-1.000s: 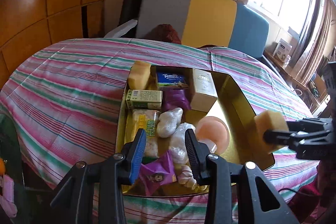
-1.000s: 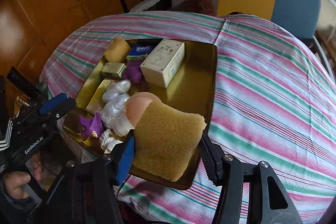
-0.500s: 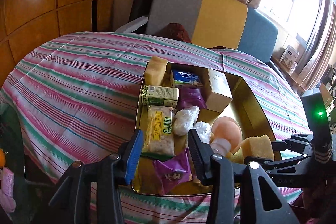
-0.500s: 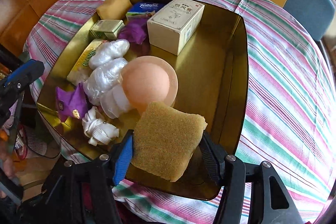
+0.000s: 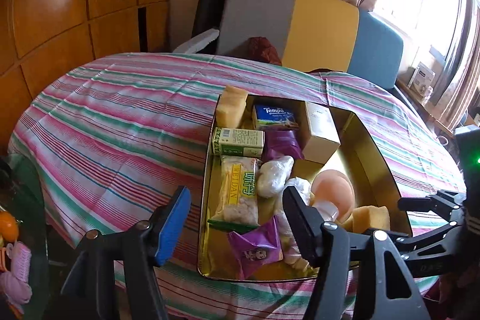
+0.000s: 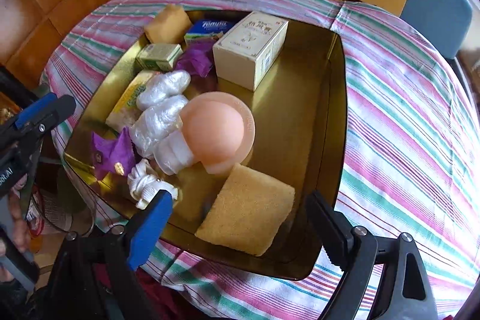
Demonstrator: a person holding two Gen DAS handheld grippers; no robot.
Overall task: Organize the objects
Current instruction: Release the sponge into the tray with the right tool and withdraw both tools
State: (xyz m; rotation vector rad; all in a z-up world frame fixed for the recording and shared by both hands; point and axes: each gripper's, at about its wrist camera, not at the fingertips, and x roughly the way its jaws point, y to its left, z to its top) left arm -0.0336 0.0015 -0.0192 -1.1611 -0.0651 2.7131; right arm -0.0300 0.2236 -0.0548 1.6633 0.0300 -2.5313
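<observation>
Sponge [image 6: 250, 207] lies flat at tray's [image 6: 337, 122] 6 o'clock edge, free between spread right gripper [image 6: 237, 215] fingers (left gripper [image 5: 237, 225] likewise spread, empty); likely light, soft, compressible, so regrip across its side edges.

both wrist views near, sharing tray [image 5: 376, 158]

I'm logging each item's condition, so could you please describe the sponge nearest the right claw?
The tan, coarse-textured rectangular sponge lies flat in the gold metal tray, at its near edge, beside the peach silicone dome. The open right claw straddles it without touching. It looks dry, soft and intact.
</observation>
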